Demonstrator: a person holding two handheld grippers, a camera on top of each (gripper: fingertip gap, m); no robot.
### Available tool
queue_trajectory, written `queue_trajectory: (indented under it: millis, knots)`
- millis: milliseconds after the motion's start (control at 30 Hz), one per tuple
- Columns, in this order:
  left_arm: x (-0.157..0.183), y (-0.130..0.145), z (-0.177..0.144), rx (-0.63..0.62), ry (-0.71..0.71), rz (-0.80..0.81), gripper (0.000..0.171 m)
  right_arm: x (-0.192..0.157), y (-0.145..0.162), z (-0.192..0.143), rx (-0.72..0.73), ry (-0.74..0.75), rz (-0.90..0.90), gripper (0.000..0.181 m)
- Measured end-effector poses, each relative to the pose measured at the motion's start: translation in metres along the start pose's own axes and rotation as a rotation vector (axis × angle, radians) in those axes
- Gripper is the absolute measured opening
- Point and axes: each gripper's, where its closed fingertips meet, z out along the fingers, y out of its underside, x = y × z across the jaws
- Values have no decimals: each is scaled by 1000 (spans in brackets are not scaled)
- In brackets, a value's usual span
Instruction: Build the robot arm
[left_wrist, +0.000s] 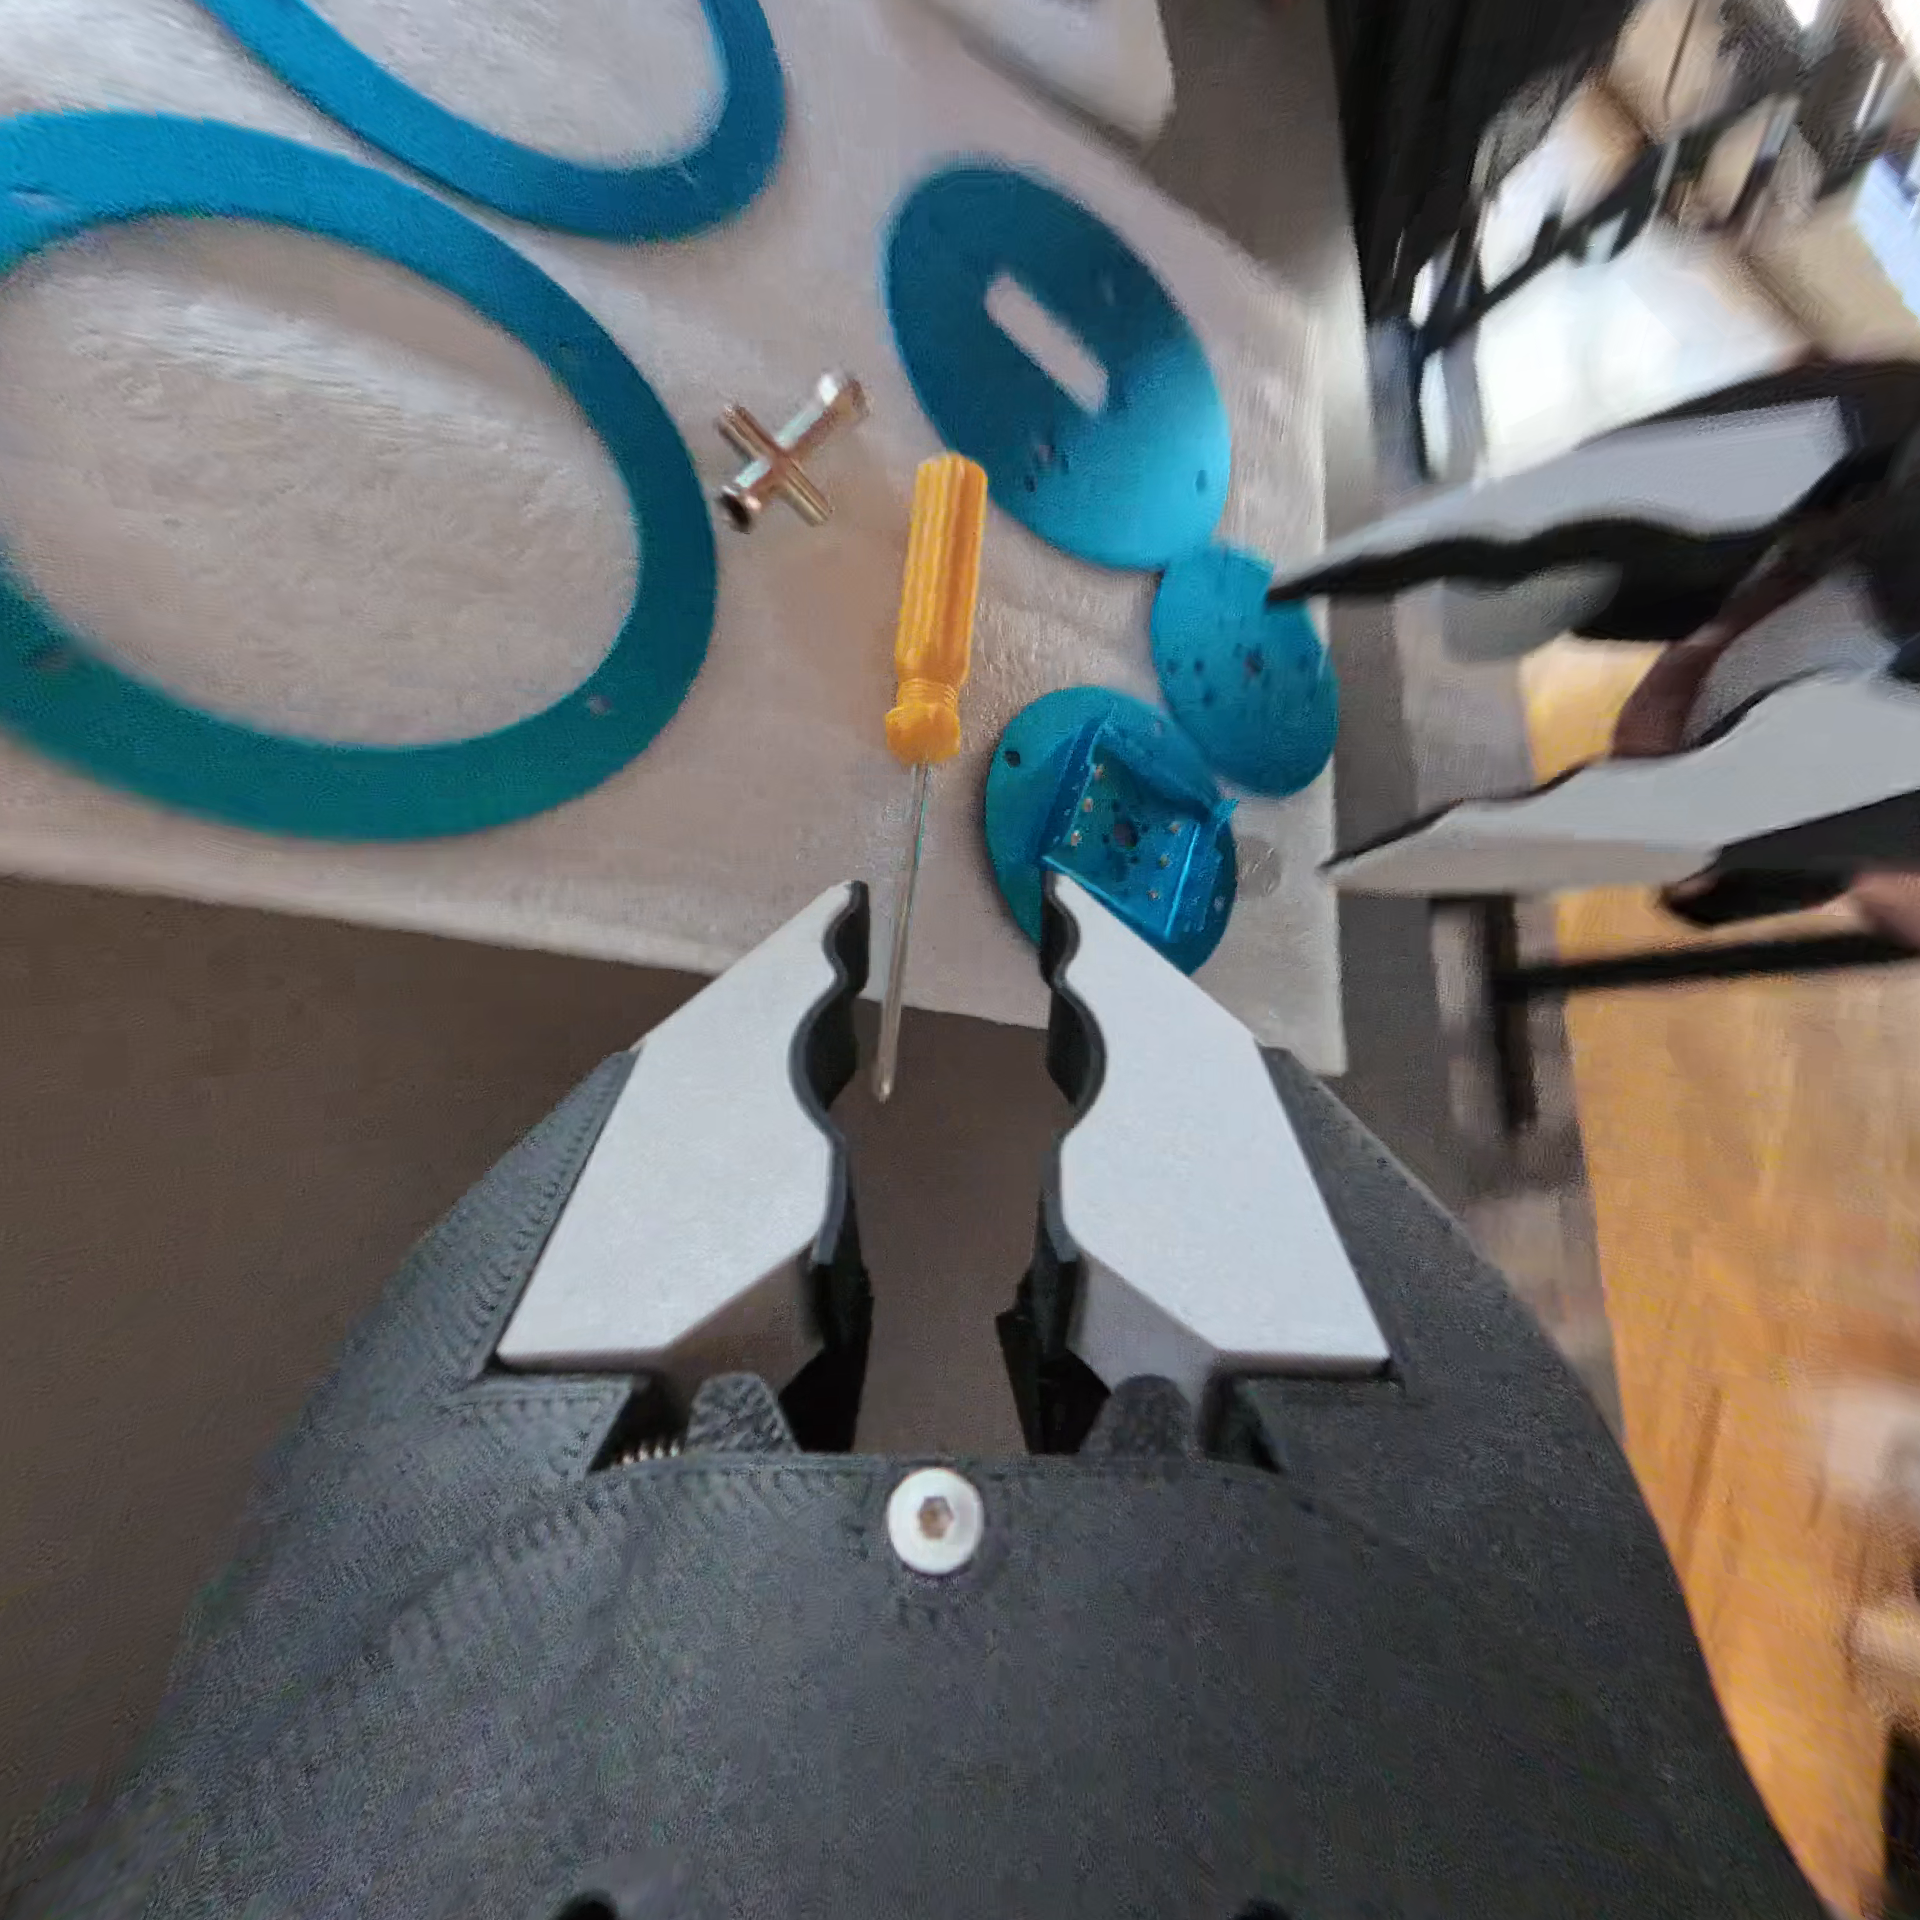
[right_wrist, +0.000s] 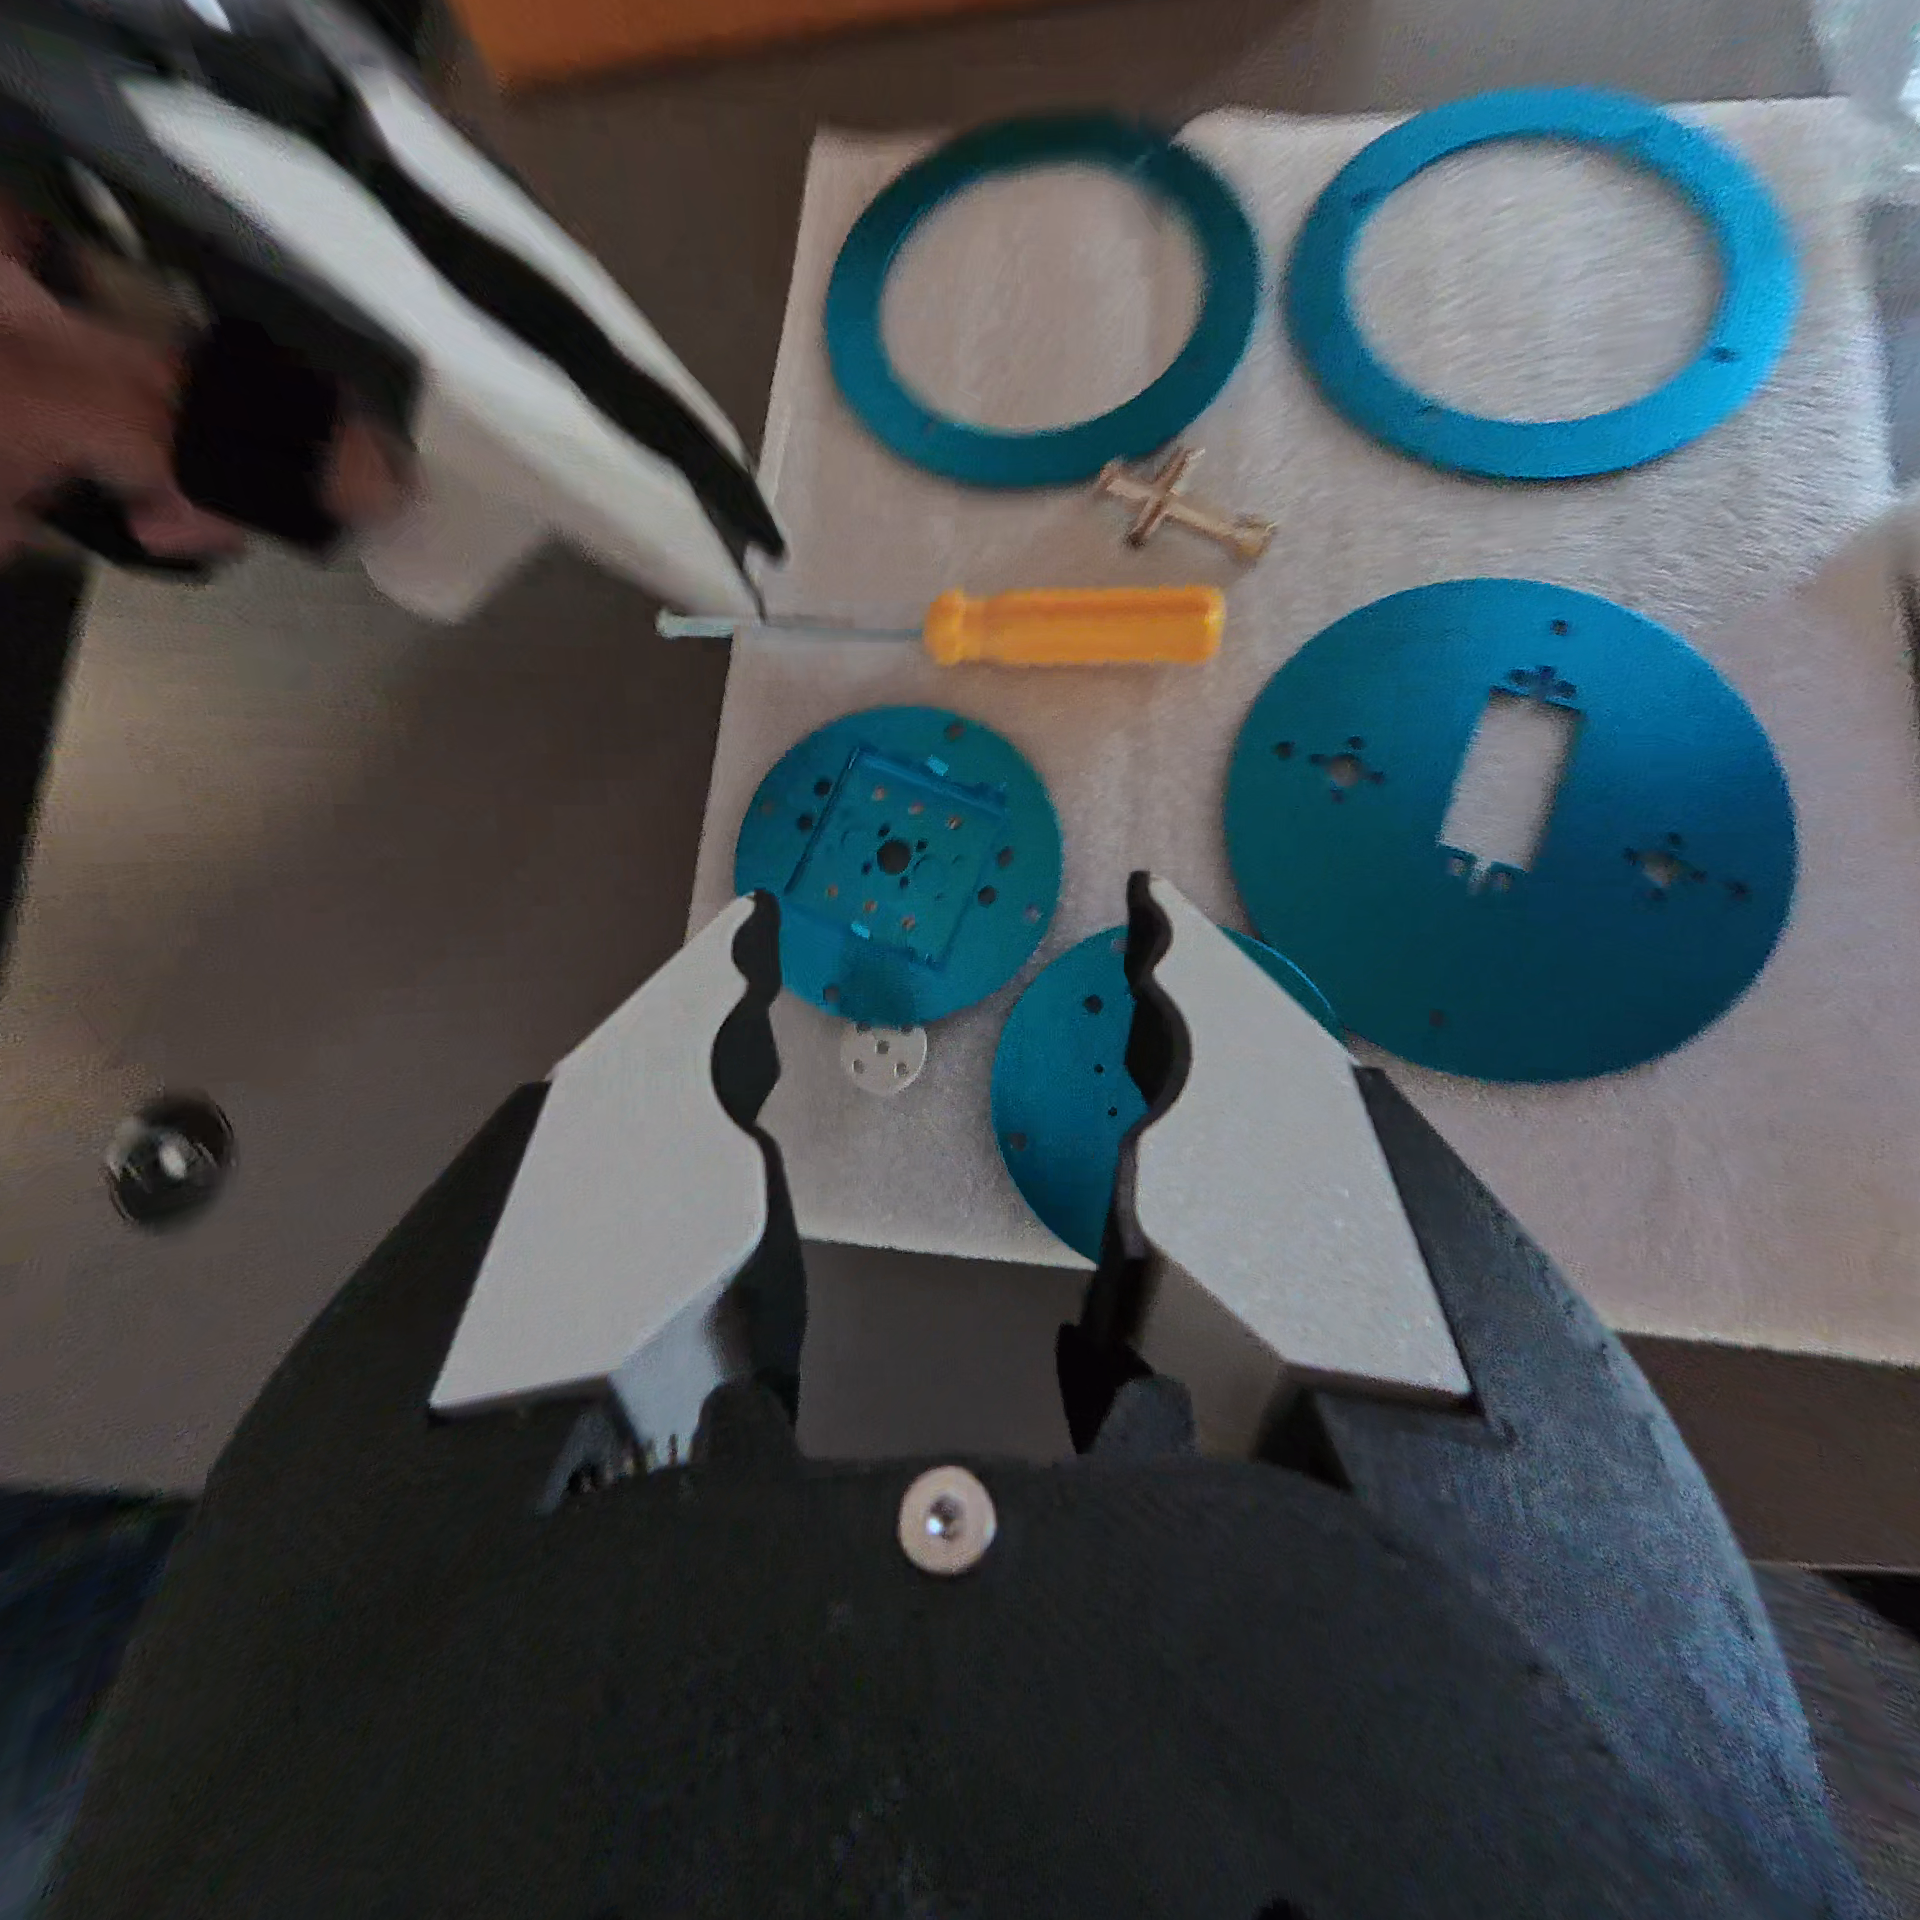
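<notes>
A screwdriver with an orange handle (left_wrist: 940, 582) lies on a white foam sheet (left_wrist: 727, 831), its thin shaft sticking out over the sheet's edge. My left gripper (left_wrist: 956, 894) is open, its fingers on either side of the shaft without clamping it. In the right wrist view the left gripper (right_wrist: 764, 577) sits at the shaft of the screwdriver (right_wrist: 1075, 623). My right gripper (right_wrist: 948, 894) is open and empty, hovering between a small blue disc with a square bracket (right_wrist: 899, 862) and a plain small blue disc (right_wrist: 1070, 1081). The right gripper also shows in the left wrist view (left_wrist: 1299, 727).
On the sheet (right_wrist: 1558, 1195) lie two blue rings (right_wrist: 1039, 301) (right_wrist: 1543, 281), a large blue disc with a rectangular slot (right_wrist: 1507, 831), a metal cross wrench (right_wrist: 1184, 509) and a tiny silver disc (right_wrist: 883, 1060). A round metal piece (right_wrist: 171, 1153) sits on the brown table (right_wrist: 364, 831). Both grippers' tips are roughly 7 cm from the screwdriver (right_wrist: 1075, 623).
</notes>
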Motion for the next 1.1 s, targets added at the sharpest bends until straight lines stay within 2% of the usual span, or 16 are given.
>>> queue_trajectory:
  millis: [67,167,233,300,433,467,533,600,667,767,833,867,933,1033,1100]
  knots:
    - [-9,3,13,-109,-47,90,32,6,-10,-2,73,-3,123,65]
    - [-17,4,16,-163,-130,220,15,15,-13,12,84,-19,261,60]
    - [-18,4,17,-187,-157,283,12,14,-16,23,79,-60,354,60]
    - [-15,6,17,-211,-150,303,3,16,-22,31,117,-82,438,52]
    - [-13,7,15,-222,-100,301,2,22,-37,42,179,-199,743,45]
    - [-12,7,13,-207,-83,286,2,22,-41,43,173,-239,830,37]
    - [-8,3,7,-141,-44,243,2,19,-52,47,172,-329,971,37]
    - [-8,-2,1,-74,-31,208,2,9,-45,57,46,-354,1032,48]
    - [-6,-5,-5,-18,-23,189,1,6,-37,65,-27,-300,1054,51]
    - [8,-7,-13,63,15,181,1,4,-58,67,63,-372,1183,53]
    - [16,-7,-17,119,38,175,1,3,-55,72,58,-391,1236,37]
    - [20,-6,-19,140,48,179,1,0,-58,72,79,-430,1249,22]
    - [28,-7,-24,191,73,209,0,-8,-67,71,117,-521,1297,17]
    - [46,-10,-36,253,169,225,0,-26,-81,57,167,-619,1162,17]
    - [60,-12,-55,281,281,151,6,-26,-97,31,315,-621,1082,16]
